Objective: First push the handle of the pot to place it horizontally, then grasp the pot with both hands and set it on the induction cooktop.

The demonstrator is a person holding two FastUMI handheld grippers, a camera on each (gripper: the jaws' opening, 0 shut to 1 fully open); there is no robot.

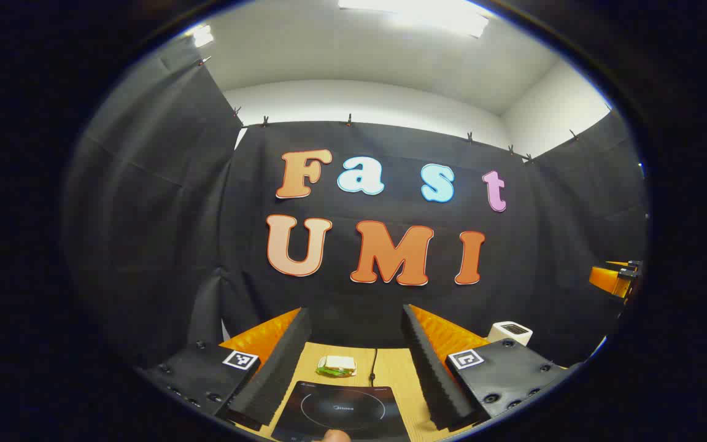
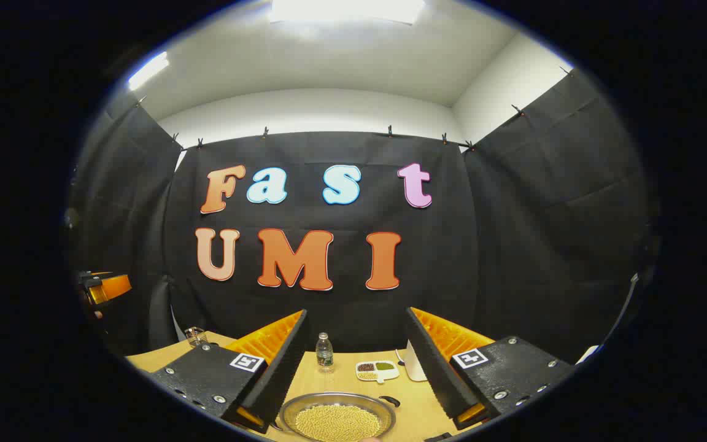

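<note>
A round metal pot [image 2: 336,420] heaped with yellowish grains sits on the wooden table low in the right gripper view. A short dark handle piece [image 2: 390,401] shows at its right rim. My right gripper [image 2: 356,313] hangs above and behind the pot, open, nothing between its fingers. The black induction cooktop [image 1: 341,410] with a ring mark lies flat on the table in the left gripper view. My left gripper [image 1: 355,310] is open over it and holds nothing. A small tan rounded thing [image 1: 335,436] peeks in at the bottom edge; what it is I cannot tell.
Behind the cooktop lie a sandwich [image 1: 336,366] and a power cord [image 1: 373,368]; a white box [image 1: 511,332] stands at the right. Beyond the pot stand a water bottle [image 2: 324,350], a divided dish [image 2: 377,370], a white object [image 2: 413,362] and a glass [image 2: 194,335].
</note>
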